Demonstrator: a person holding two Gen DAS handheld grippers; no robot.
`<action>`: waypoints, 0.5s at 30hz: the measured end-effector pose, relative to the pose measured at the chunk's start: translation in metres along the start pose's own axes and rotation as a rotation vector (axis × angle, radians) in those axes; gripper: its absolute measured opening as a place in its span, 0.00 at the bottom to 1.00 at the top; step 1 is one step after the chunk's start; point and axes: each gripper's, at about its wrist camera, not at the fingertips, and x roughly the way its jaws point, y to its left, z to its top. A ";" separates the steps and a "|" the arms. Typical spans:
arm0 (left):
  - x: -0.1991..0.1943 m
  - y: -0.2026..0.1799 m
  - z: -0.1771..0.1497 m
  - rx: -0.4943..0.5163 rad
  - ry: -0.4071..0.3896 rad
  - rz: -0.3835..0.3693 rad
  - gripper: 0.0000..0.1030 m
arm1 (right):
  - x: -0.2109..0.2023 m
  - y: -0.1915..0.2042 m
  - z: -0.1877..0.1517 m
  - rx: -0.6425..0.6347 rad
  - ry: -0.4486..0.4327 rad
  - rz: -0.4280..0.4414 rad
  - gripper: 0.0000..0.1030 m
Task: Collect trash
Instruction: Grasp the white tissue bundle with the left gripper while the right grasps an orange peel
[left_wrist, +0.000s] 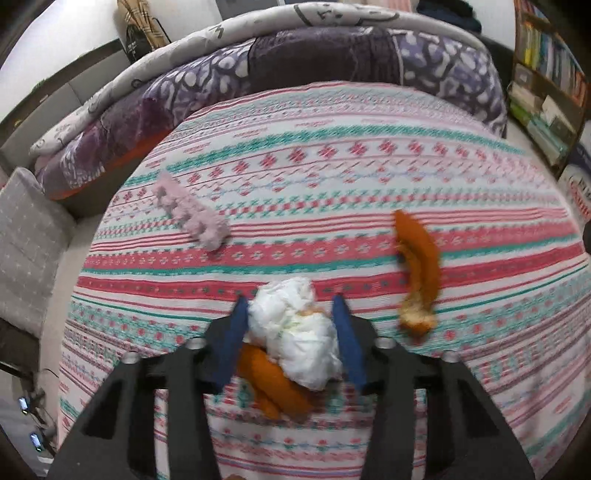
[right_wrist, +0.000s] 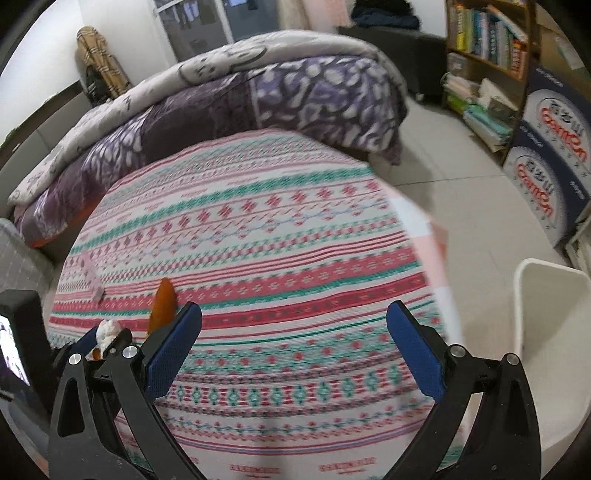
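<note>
My left gripper (left_wrist: 290, 306) is shut on a crumpled white tissue wad (left_wrist: 295, 332), its blue pads pressing both sides, just above the patterned bedspread (left_wrist: 332, 177). An orange peel piece (left_wrist: 273, 384) lies under the wad. A second, curved orange peel (left_wrist: 419, 266) lies to the right. A pale pink fuzzy strip (left_wrist: 192, 214) lies to the upper left. My right gripper (right_wrist: 293, 317) is open and empty above the bedspread (right_wrist: 277, 240). The right wrist view shows the left gripper with the tissue (right_wrist: 107, 330) at far left, beside an orange peel (right_wrist: 162, 304).
A white bin (right_wrist: 554, 332) stands on the floor to the right of the bed. A rolled purple quilt (left_wrist: 332, 62) lies along the far side. A bookshelf (right_wrist: 487, 55) and cardboard boxes (right_wrist: 546, 173) stand at the right. A grey cushion (left_wrist: 26, 243) sits at the left.
</note>
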 end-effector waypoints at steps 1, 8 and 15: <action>0.000 0.005 0.000 -0.015 -0.002 -0.026 0.40 | 0.004 0.005 0.000 -0.008 0.009 0.010 0.93; -0.019 0.056 0.006 -0.240 -0.035 -0.184 0.38 | 0.026 0.043 -0.003 -0.076 0.045 0.087 0.93; -0.035 0.091 0.008 -0.398 -0.065 -0.248 0.38 | 0.044 0.082 -0.006 -0.190 0.039 0.128 0.93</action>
